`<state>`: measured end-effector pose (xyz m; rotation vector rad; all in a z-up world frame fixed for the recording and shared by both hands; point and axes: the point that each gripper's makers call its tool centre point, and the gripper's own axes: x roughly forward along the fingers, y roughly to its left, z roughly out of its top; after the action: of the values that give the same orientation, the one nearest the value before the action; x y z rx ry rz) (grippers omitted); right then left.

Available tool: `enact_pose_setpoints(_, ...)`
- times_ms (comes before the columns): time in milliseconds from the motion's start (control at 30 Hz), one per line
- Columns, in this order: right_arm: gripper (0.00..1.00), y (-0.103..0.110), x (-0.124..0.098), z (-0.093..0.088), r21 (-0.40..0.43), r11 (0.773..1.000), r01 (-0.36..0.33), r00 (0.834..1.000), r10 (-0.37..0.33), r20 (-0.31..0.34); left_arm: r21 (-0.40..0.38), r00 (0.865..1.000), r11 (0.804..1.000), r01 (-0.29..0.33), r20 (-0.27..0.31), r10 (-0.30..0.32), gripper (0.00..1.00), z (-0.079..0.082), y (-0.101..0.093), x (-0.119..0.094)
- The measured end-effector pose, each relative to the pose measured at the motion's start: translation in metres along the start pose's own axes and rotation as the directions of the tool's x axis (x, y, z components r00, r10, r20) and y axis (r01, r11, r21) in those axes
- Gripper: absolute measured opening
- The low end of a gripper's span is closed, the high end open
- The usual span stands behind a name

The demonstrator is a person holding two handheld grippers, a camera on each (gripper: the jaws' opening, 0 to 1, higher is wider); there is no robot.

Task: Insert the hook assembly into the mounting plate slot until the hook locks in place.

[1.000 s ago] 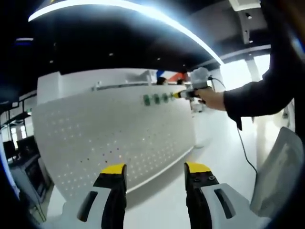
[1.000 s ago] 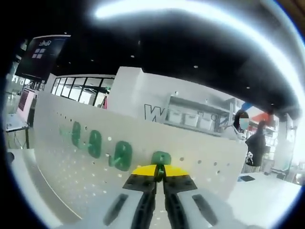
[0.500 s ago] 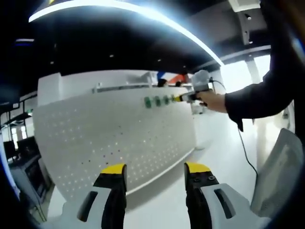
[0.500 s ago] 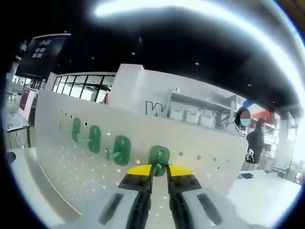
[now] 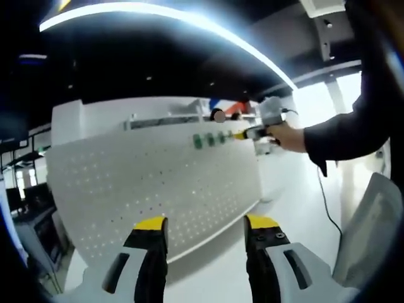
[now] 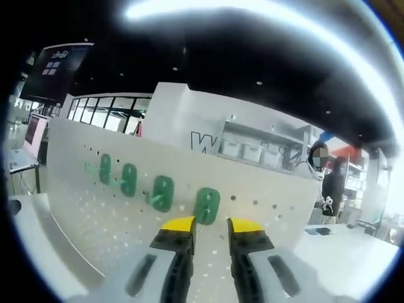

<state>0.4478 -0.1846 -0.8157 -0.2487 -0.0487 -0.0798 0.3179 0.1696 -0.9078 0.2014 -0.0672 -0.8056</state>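
Note:
The white pegboard mounting plate (image 6: 265, 208) stands upright on a white table. Several green hooks hang in a row on it; the nearest hook (image 6: 206, 205) sits just beyond my right gripper (image 6: 212, 225), which is open with nothing between its yellow-tipped fingers. In the left gripper view the same pegboard (image 5: 151, 183) spreads across the middle, with the green hooks (image 5: 210, 139) small near its top right edge. The right gripper (image 5: 247, 134), held by a hand (image 5: 287, 136), hovers next to them. My left gripper (image 5: 206, 224) is open and empty, well back from the board.
A dark sleeve (image 5: 344, 129) and a cable (image 5: 325, 199) cross the right side. A grey chair back (image 5: 372, 227) stands at lower right. Behind the board are shelves with bins (image 6: 252, 150), a person (image 6: 331, 186) and a monitor (image 6: 31, 136) at far left.
My right gripper has opened, letting go of the nearest green hook, which stays on the pegboard. It has drawn back slightly. The left gripper has not moved.

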Motion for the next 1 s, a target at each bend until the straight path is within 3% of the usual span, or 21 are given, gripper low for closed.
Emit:
enact_pose_setpoints(700,0.3,0.04,-0.082,0.023,-0.015,0.997,-0.08,0.995,0.08,0.057,0.019,0.999,0.999,0.03,0.037,-0.031,0.5,0.011,-0.013,-0.002)
enact_pose_setpoints(1000,0.33,0.061,-0.108,0.015,-0.002,0.991,-0.136,0.99,0.135,0.047,-0.005,0.998,0.999,0.047,0.038,-0.047,0.5,0.01,-0.016,-0.002)
